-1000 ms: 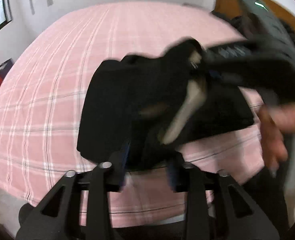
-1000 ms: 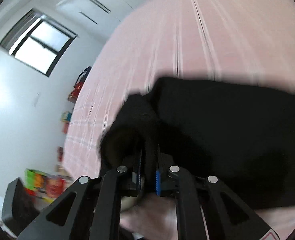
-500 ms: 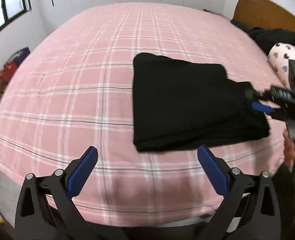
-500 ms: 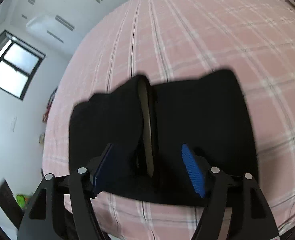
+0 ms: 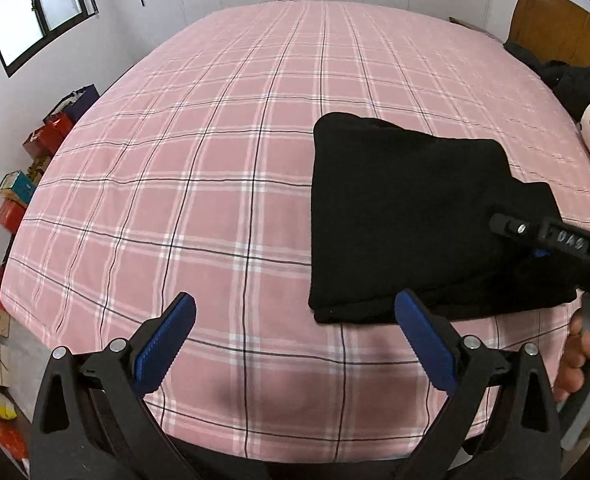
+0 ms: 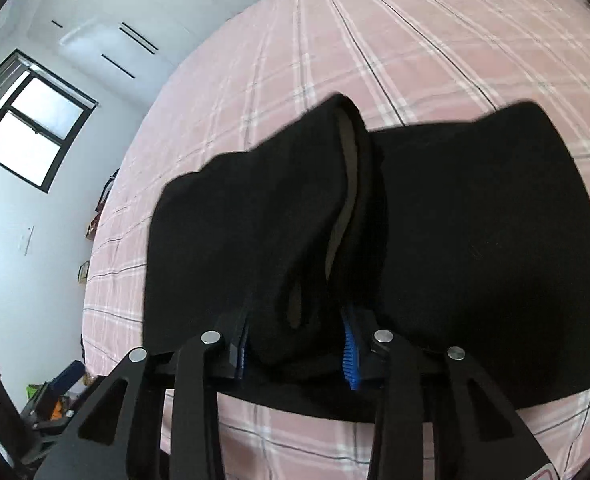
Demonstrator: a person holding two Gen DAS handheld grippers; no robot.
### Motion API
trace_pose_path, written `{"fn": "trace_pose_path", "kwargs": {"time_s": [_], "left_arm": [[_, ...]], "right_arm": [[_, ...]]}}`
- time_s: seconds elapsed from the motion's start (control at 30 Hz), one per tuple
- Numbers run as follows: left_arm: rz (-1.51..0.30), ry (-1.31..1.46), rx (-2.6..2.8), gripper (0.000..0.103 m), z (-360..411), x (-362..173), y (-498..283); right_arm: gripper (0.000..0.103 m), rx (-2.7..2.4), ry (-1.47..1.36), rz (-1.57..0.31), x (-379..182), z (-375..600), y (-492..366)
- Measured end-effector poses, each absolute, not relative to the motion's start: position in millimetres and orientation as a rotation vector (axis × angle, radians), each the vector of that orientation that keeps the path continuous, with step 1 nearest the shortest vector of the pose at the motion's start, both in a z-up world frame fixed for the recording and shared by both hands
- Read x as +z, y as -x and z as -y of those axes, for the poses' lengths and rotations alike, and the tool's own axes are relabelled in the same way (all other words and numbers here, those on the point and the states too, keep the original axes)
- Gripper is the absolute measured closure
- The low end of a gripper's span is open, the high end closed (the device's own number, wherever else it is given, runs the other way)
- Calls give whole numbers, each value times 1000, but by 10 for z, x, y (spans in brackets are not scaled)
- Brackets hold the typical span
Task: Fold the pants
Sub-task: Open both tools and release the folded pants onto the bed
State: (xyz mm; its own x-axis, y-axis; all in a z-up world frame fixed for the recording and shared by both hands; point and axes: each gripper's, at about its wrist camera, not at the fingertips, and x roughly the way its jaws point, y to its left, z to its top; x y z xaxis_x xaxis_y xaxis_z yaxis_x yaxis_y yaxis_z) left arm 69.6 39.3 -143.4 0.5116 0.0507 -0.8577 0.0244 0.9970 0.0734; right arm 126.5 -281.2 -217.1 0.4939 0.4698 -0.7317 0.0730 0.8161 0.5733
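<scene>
Pants of thick black fabric (image 5: pixel 407 208) lay folded into a squarish bundle on the pink plaid bed sheet (image 5: pixel 199 184), near the bed's front edge. My left claw (image 5: pixel 291 340) stood wide apart above bare sheet, just beside the bundle's near-left corner, gripping nothing. My right claw (image 6: pixel 295 344) was closing, with a raised fold of the black cloth between its blue ribbed pads (image 6: pixel 349 354); whether they pressed on it yet I could not tell. A pale lining showed along that fold.
</scene>
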Motion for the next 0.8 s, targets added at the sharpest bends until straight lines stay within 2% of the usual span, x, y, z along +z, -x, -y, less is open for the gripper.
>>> {"fn": "trace_pose_path", "kwargs": {"time_s": [0.07, 0.13, 0.23, 0.3, 0.4, 0.5, 0.57, 0.67, 0.77, 0.8], "left_arm": [[-1042, -81, 26, 5, -399, -1430, -687], [-1047, -76, 36, 5, -415, -1423, -675], [-1055, -63, 43, 5, -445, -1412, -664], [-1052, -64, 45, 5, -456, -1413, -654], [-1062, -55, 48, 5, -468, -1464, -654], [-1093, -19, 39, 5, -476, -1548, -662], [-1104, -22, 32, 5, -461, -1580, -652], [-1077, -83, 38, 5, -409, -1572, -601], [-1078, -97, 32, 5, -362, -1575, -614], [-1078, -94, 31, 5, -355, -1574, -620]], "right_arm": [[73, 296, -568, -979, -1859, 2802, -1253], [83, 336, -561, -903, -1463, 2874, -1252], [84, 317, -494, -814, -991, 3093, -1170], [84, 273, -453, -798, -901, 3293, -1062], [83, 177, -400, -905, -1287, 3619, -946], [82, -6, -424, -1133, -2203, 3927, -869], [82, 16, -542, -1068, -2231, 4045, -716], [69, 24, -608, -995, -2027, 4023, -748], [48, 47, -524, -970, -1837, 3849, -1023], [38, 48, -486, -966, -1835, 3836, -1114]]}}
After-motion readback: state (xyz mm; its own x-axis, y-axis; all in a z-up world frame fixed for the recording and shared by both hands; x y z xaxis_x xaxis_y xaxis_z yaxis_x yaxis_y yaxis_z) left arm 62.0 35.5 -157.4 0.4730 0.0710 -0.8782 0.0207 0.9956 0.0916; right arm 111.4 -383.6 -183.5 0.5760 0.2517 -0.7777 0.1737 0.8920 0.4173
